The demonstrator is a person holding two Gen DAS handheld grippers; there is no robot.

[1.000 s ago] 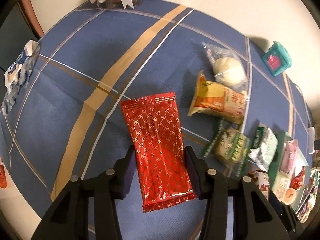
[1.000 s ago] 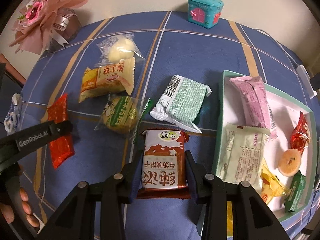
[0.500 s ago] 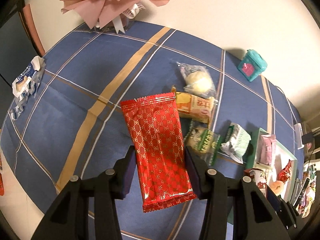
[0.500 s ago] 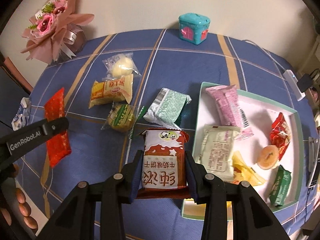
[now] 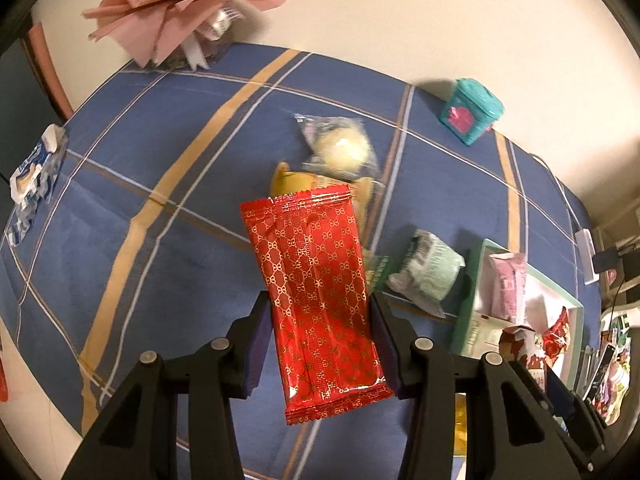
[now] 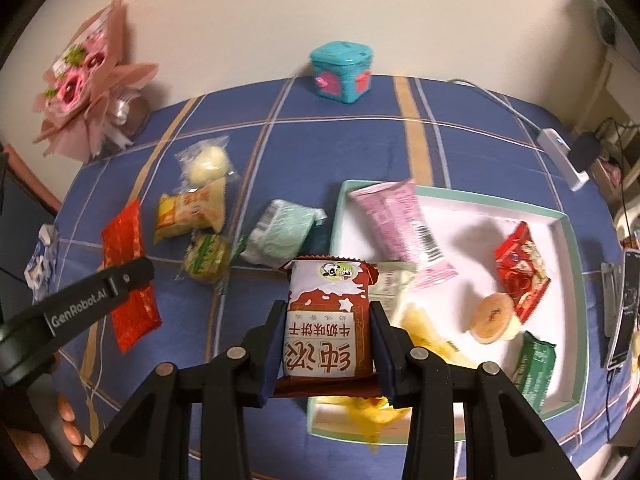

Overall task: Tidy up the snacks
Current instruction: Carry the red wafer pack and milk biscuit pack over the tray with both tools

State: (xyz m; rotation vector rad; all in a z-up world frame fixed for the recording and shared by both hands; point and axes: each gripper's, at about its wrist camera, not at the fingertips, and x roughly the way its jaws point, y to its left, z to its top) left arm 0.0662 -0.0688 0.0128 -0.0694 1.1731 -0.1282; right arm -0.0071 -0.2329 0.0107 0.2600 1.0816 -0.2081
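A glossy red gold-patterned foil packet [image 5: 320,300] is clamped in the left gripper [image 5: 320,344] and a brown-and-white biscuit pack [image 6: 326,322] in the right gripper [image 6: 326,344] (both carried aloft), so lowering into the mint-rimmed white tray [image 6: 560,224] at frame right is judged next.

Both held packets higher, nearer tray [image 6: 570,236]

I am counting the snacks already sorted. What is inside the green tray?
The green tray holds a pink packet, red packet, orange jelly cup, green packet, and white and yellow packets partly covered by the right gripper.
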